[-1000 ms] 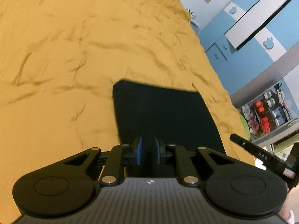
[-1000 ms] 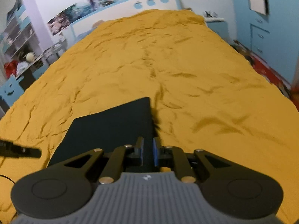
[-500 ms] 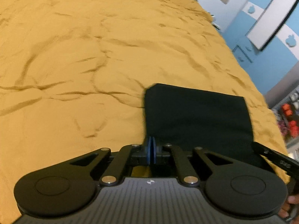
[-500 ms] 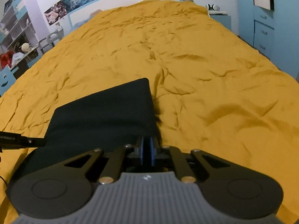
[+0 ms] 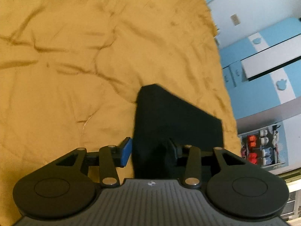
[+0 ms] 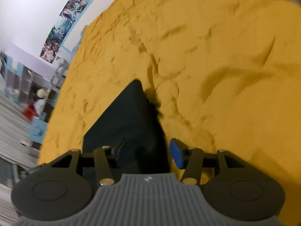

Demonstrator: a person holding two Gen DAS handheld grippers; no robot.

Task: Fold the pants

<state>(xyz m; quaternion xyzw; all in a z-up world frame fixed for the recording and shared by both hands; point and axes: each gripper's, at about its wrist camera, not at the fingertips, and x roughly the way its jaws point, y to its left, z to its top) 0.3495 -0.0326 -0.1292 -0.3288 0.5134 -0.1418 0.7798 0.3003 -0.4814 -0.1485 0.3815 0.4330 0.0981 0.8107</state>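
The left wrist view looks down over the left gripper [image 5: 150, 151], whose fingers are spreading apart. Its blue pad [image 5: 126, 151] stands clear on the left over the yellow bedspread [image 5: 75, 75], while the other finger is dark against the cloth and hard to make out. The near edge of the black pants [image 5: 175, 120] lies between the two fingers, and the blue pad does not press on it. The pants lie folded flat on the bed, near its right edge in this view. Only this view shows what stands past that edge: a blue and white wardrobe [image 5: 272, 60] and, lower down, a shelf [image 5: 261, 146] with red and white things on it.

The right wrist view looks over the right gripper [image 6: 147, 153], with its fingers also parting. Here the blue pad [image 6: 176, 155] is on the right, over bare bedspread [image 6: 207, 56], and the left finger sits over the black cloth. The near corner of the pants [image 6: 128, 124] reaches in between the fingers, and the blue pad is off it. From this side the pants narrow to a point away from the camera. Only this view shows the posters [image 6: 64, 26] on the white wall and the shelving [image 6: 28, 86] beside the bed. The picture is blurred.
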